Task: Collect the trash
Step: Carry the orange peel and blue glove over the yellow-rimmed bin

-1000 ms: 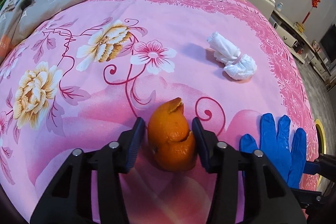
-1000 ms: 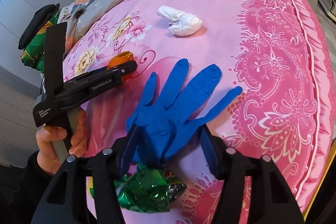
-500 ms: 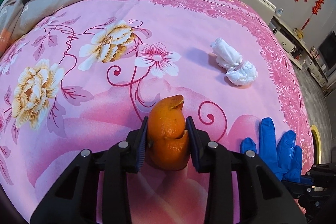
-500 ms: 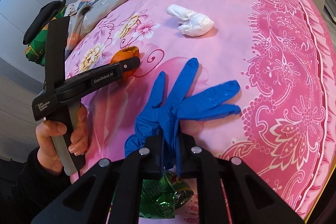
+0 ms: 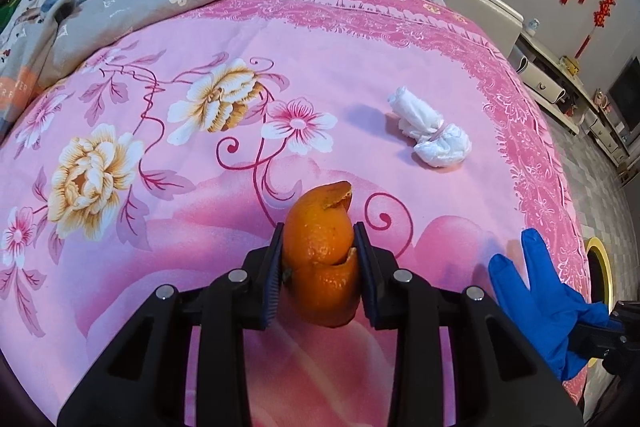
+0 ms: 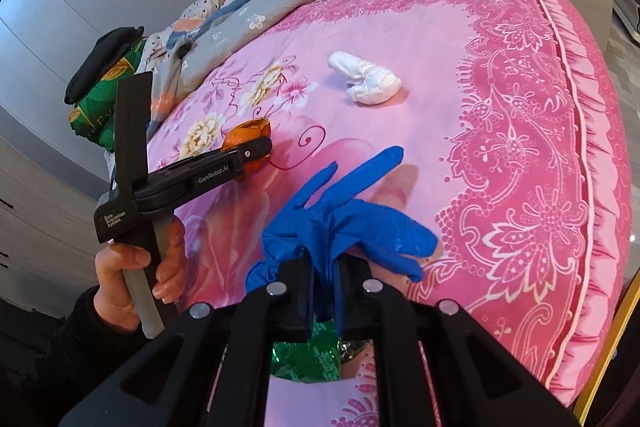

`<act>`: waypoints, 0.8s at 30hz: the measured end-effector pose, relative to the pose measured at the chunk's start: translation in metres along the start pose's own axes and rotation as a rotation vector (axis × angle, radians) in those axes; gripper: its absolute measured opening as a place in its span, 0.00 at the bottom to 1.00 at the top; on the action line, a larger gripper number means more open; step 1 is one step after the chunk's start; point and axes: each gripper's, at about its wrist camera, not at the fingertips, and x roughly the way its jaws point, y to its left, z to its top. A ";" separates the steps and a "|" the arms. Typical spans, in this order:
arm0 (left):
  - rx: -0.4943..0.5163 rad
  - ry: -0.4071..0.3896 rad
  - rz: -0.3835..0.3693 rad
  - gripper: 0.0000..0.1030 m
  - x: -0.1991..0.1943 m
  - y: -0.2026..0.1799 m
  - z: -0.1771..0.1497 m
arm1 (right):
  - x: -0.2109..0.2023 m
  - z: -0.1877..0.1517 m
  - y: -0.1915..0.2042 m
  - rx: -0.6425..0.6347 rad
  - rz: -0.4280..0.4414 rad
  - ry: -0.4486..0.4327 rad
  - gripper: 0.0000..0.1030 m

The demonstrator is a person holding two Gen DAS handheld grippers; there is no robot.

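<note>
With your left fingers (image 5: 318,269) clenched on orange peel (image 5: 320,255), right fingers (image 6: 323,283) pinching blue glove (image 6: 344,223), white wad (image 5: 430,141) lies ahead, nearer your right.

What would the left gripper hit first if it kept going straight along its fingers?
Probably just the pink bedspread. The left gripper is shut on the orange peel; the white wad sits off to the right of that line. Depth is unclear.

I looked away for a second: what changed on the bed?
Both grippers closed: the left gripper on the orange peel, the right gripper on the blue rubber glove, now bunched and lifting. The white tissue wad and green foil wrapper stayed.
</note>
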 end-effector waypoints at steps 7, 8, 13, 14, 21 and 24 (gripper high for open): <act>0.031 -0.066 -0.033 0.30 -0.042 -0.023 0.002 | -0.040 -0.005 -0.011 0.036 0.005 -0.087 0.06; 0.040 -0.079 -0.038 0.30 -0.049 -0.028 0.001 | -0.046 -0.006 -0.013 0.041 0.004 -0.100 0.06; 0.095 -0.149 -0.072 0.30 -0.090 -0.064 -0.002 | -0.082 -0.011 -0.026 0.067 -0.010 -0.170 0.06; 0.105 -0.160 -0.084 0.30 -0.098 -0.072 -0.002 | -0.091 -0.011 -0.028 0.072 -0.017 -0.189 0.06; 0.159 -0.214 -0.144 0.30 -0.141 -0.125 -0.010 | -0.143 -0.020 -0.047 0.100 -0.055 -0.306 0.06; 0.192 -0.236 -0.172 0.30 -0.157 -0.147 -0.015 | -0.165 -0.025 -0.056 0.114 -0.069 -0.357 0.06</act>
